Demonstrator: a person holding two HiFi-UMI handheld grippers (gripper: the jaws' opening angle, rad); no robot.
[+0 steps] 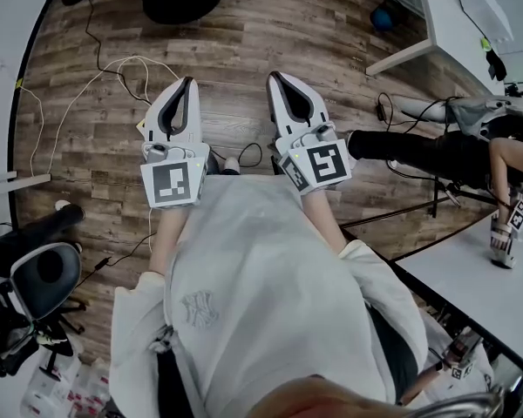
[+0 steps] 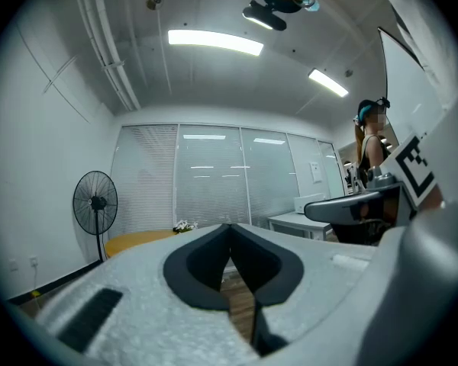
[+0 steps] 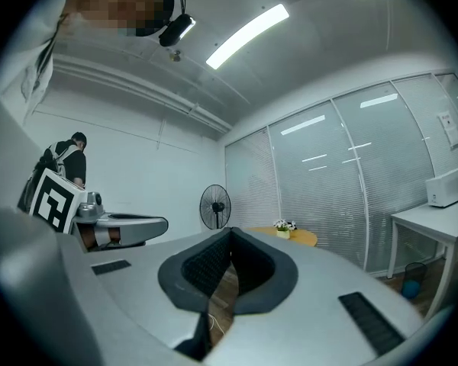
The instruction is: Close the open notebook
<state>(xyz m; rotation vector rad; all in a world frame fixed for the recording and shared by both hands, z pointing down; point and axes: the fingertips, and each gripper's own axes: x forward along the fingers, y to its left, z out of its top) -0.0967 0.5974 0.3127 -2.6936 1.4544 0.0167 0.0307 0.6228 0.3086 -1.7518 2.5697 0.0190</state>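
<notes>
No notebook shows in any view. In the head view my left gripper [image 1: 188, 82] and my right gripper [image 1: 273, 77] are held side by side in front of my chest, above the wooden floor [image 1: 244, 42]. Both point level, away from me. The left gripper's [image 2: 229, 226] jaws meet at their tips with nothing between them. In its own view the right gripper [image 3: 230, 232] is likewise shut and empty. Each gripper view catches the other gripper at its side.
White cables [image 1: 87, 85] trail over the floor on the left. A black office chair [image 1: 35, 277] stands at the lower left. At the right are a white table [image 1: 497, 277] and a seated person [image 1: 471, 151]. A fan [image 2: 95, 202] and a yellow table [image 2: 137, 240] stand before a glass wall.
</notes>
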